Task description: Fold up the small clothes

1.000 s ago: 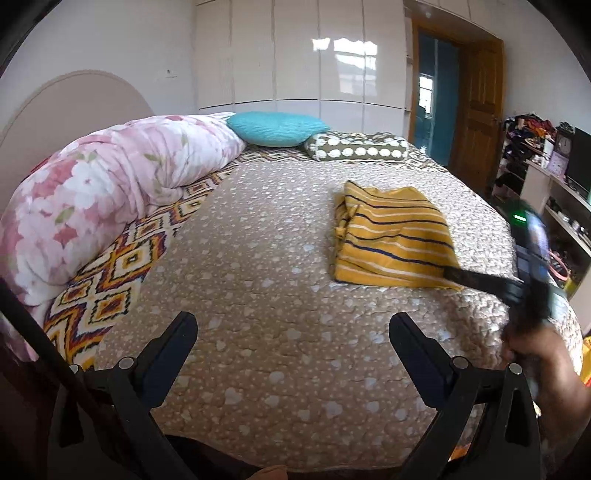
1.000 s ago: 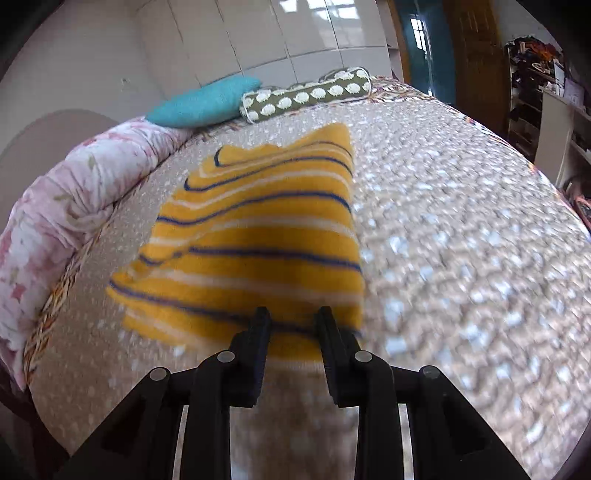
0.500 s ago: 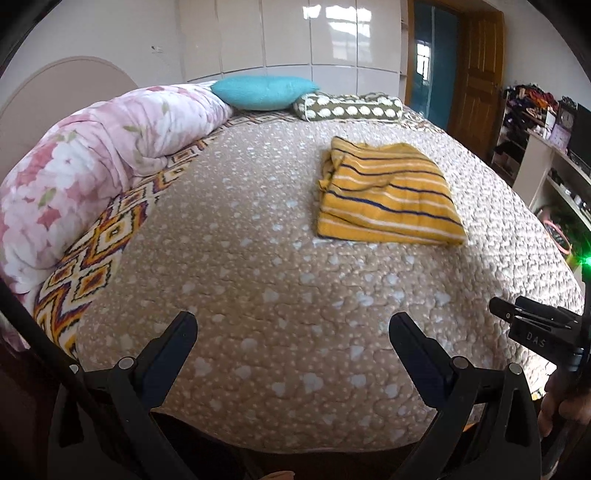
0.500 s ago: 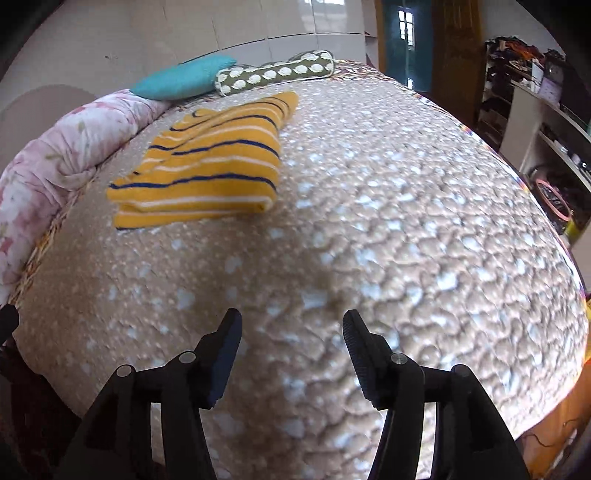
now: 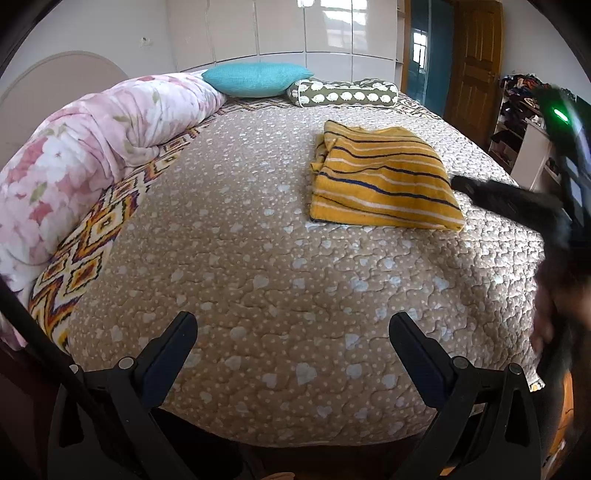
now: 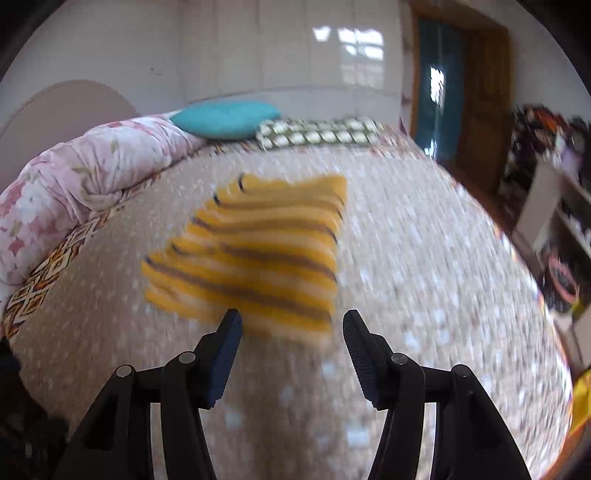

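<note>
On the bed [image 5: 280,266], a folded shirt [image 5: 380,181].
Both hand-held grippers, left [image 5: 291,343] and right [image 6: 291,332], gape wide, holding nothing.

Glossy white wardrobe [image 5: 303,33], wooden door [image 5: 476,62], perhaps cluttered shelves [image 5: 524,122].

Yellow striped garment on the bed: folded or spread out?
Folded. The yellow striped garment lies as a compact rectangle with stacked layers at its left edge.

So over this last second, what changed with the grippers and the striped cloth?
The right gripper let go of the folded yellow striped garment, pulled back, then swung toward it again, open. The left gripper stayed open, holding nothing, and the garment stayed folded on the beige quilted bedspread.
</note>
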